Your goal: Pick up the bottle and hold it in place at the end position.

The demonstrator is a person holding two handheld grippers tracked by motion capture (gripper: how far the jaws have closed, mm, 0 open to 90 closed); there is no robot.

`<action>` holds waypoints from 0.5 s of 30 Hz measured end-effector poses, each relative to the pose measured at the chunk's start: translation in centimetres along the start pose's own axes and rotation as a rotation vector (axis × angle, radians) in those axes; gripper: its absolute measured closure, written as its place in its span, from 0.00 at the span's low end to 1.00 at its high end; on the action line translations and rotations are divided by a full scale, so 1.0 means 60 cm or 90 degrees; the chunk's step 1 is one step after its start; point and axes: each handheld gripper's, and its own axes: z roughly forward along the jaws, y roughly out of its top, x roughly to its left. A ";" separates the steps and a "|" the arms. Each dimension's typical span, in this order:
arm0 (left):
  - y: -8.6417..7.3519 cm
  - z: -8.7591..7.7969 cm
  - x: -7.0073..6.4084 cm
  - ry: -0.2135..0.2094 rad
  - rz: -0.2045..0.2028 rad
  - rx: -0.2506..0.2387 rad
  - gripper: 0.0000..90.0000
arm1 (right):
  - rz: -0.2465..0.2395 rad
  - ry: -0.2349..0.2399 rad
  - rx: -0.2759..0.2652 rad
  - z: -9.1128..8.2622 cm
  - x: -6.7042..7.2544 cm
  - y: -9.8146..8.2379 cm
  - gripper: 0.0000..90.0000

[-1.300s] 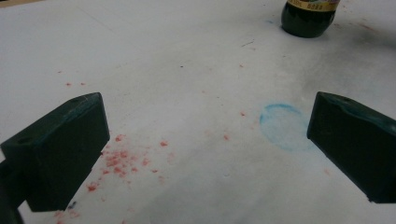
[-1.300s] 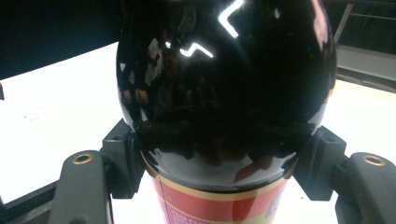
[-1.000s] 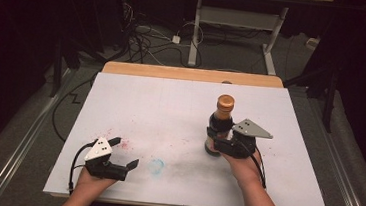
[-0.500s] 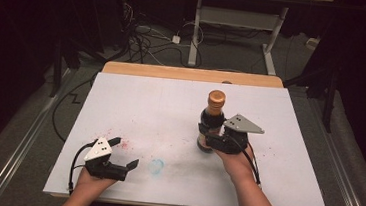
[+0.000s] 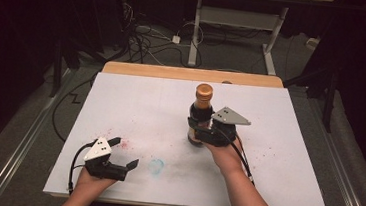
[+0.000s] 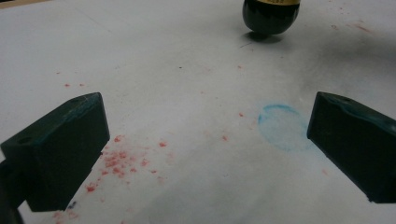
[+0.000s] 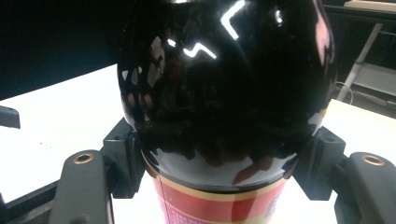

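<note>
One bottle [image 5: 200, 115], two tongs [image 5: 197, 129], one gripping

A white table top [image 5: 136, 99] takes the middle of the high view, with a wooden edge [image 5: 193, 74] along its far side. On its lower left there are red specks [image 5: 126, 143] and, just to the right of them, a pale blue ring mark [image 5: 155, 166]. At the upper left of the frame, tangled cables [image 5: 141, 36] lie on the dark floor [image 5: 29, 119]. At the top centre stands a white desk frame [image 5: 238, 20].

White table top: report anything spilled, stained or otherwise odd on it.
The table top is stained, not wet: red speckles near the left gripper and a faint blue ring. The bottle is upright.
</note>
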 end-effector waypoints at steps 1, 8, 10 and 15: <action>0.000 0.000 0.000 -0.001 0.000 0.000 0.00 | 0.001 0.002 -0.002 0.004 0.000 0.001 0.36; 0.000 0.000 0.000 -0.002 -0.002 -0.001 0.00 | 0.002 0.002 0.001 0.029 0.000 0.006 0.36; 0.000 0.000 0.000 -0.002 -0.002 -0.001 0.00 | 0.003 0.002 0.001 0.032 -0.001 0.006 0.36; 0.000 -0.001 0.000 -0.003 -0.003 -0.002 0.00 | 0.006 0.002 0.003 0.048 -0.006 0.009 0.36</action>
